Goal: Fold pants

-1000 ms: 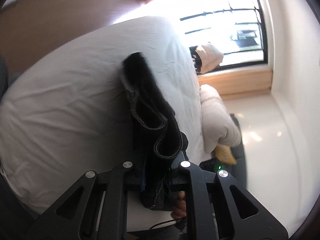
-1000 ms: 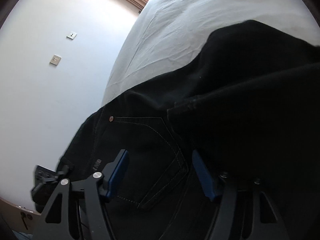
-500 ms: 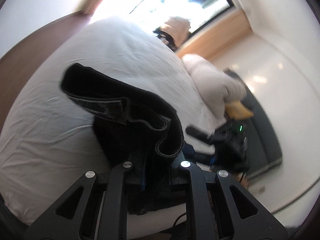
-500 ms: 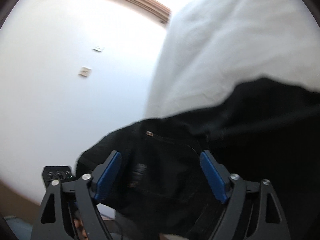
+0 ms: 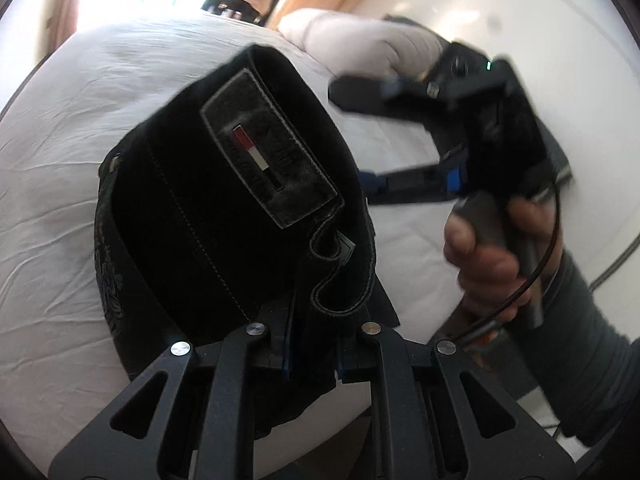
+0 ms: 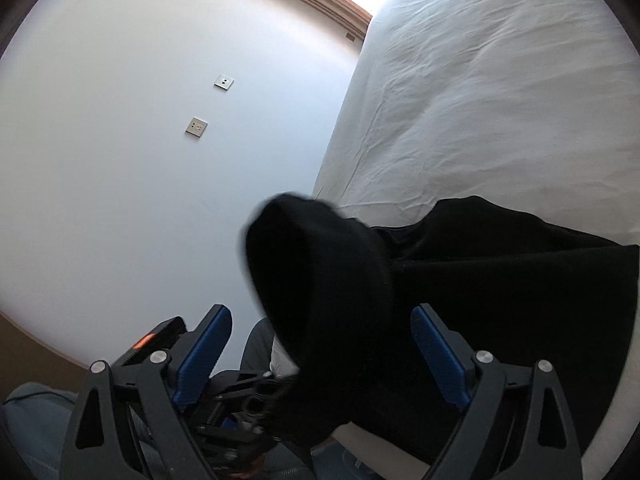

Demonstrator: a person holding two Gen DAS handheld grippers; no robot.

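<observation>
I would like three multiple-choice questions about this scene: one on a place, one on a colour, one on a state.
1. Where do the pants lie?
A. on the white bed
B. on the floor
C. on a chair

2. What colours are the stripe on the waistband patch?
A. green and yellow
B. red and white
C. blue and orange

3. How are the two grippers?
A. both open
B. both shut on cloth
C. left shut on the pants, right open

Answers:
1 A: the pants rest on the bed.
2 B: the patch bears a red and white stripe.
3 C: the left gripper pinches the waistband; the right gripper has its blue pads wide apart.
</observation>
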